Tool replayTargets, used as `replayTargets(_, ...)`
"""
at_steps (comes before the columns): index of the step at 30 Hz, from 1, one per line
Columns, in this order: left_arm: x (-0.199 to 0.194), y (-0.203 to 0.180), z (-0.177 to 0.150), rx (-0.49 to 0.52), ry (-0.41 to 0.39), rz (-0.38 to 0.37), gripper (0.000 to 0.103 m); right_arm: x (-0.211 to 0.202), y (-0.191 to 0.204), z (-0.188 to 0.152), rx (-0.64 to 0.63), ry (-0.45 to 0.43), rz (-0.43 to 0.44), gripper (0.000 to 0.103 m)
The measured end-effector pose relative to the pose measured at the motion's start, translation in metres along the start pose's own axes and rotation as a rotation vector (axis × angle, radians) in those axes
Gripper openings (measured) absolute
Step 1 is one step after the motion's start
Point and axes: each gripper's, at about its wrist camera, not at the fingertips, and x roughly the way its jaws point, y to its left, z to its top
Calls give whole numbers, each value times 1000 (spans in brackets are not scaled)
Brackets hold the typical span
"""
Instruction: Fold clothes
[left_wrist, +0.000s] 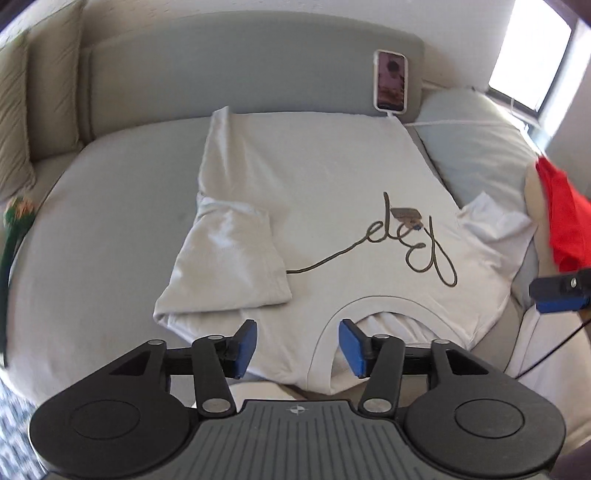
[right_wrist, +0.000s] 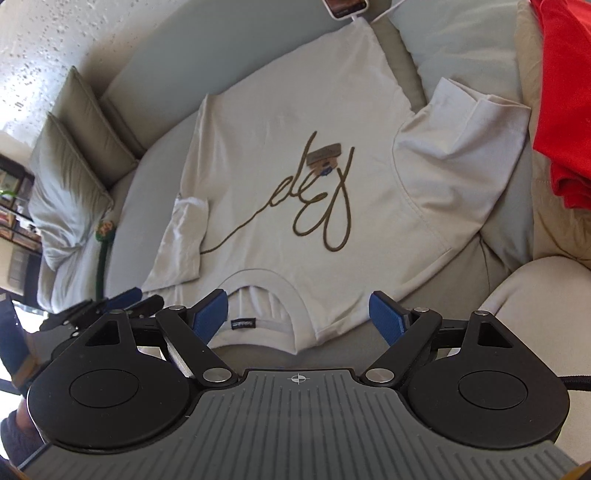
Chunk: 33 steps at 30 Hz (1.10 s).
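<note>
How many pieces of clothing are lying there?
2. A white T-shirt spread on the grey bed, one sleeve folded in, and a red garment on the cushion beside it. More may lie out of view.

Both wrist cameras look steeply down from the collar end of the white T-shirt (left_wrist: 325, 192), close above it, facing toward the phone (left_wrist: 390, 80) at twelve o'clock. The right view sits further toward three o'clock. Both share the shirt's brown script (right_wrist: 314, 199).
</note>
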Motion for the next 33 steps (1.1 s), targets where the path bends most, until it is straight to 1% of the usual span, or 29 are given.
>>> replayTargets(1,-1,8,-5,-21,-23,46,68,-3,2,-1,-6,9,13,86)
replayTargets(3,5,27,-14,-51,-83,145,68,-8,7,-2,-26,17,21,88)
replayTargets(4,14,42,-17,-123,-98,164,65,-10,8,-3,-32,18,24,89)
replayTargets(5,22,59,-21,-228,-104,159,59,-9,7,-4,-31,19,29,89)
replayTargets(6,31,76,-24,-333,-109,155,58,-8,5,-5,-26,21,32,89)
replayTargets(7,38,91,-27,-432,-116,124,58,-4,3,-5,-12,25,31,89)
replayTargets(9,52,115,-32,-606,-127,23,56,2,-2,-7,14,33,14,89)
replayTargets(11,67,128,-34,-712,-110,-57,56,5,-3,-8,16,33,4,88)
replayTargets(12,73,133,-34,-746,-97,-74,56,6,-3,-9,15,34,1,88)
replayTargets(16,84,140,-27,-808,-97,-106,56,7,-1,-9,9,26,-5,88)
replayTargets(17,88,141,-25,-823,-88,-124,54,6,-1,-9,5,21,-6,88)
replayTargets(18,93,142,-23,-836,-74,-143,47,6,0,-9,2,18,-7,88)
replayTargets(19,98,142,-21,-847,-56,-156,44,7,0,-9,0,19,-7,88)
replayTargets(20,102,142,-20,-853,-42,-162,32,7,1,-9,-2,20,-7,88)
replayTargets(21,104,141,-19,-857,-25,-166,11,8,1,-9,-3,22,-7,88)
replayTargets(22,106,140,-21,-865,-13,-172,5,9,2,-10,-3,25,-7,88)
replayTargets(23,104,138,-23,-868,-18,-170,5,9,3,-10,-4,26,-7,88)
replayTargets(26,86,128,-29,-824,-74,-135,4,8,4,-11,-14,24,-5,88)
replayTargets(29,84,127,-36,-818,-63,-94,6,7,1,-11,-10,18,-13,88)
replayTargets(30,85,128,-35,-806,-54,-87,14,8,-1,-11,-7,18,-17,88)
replayTargets(32,83,126,-33,-776,-38,-66,21,10,-4,-9,-3,15,-28,88)
replayTargets(33,75,120,-30,-736,-39,-21,24,11,-6,-9,-2,12,-34,88)
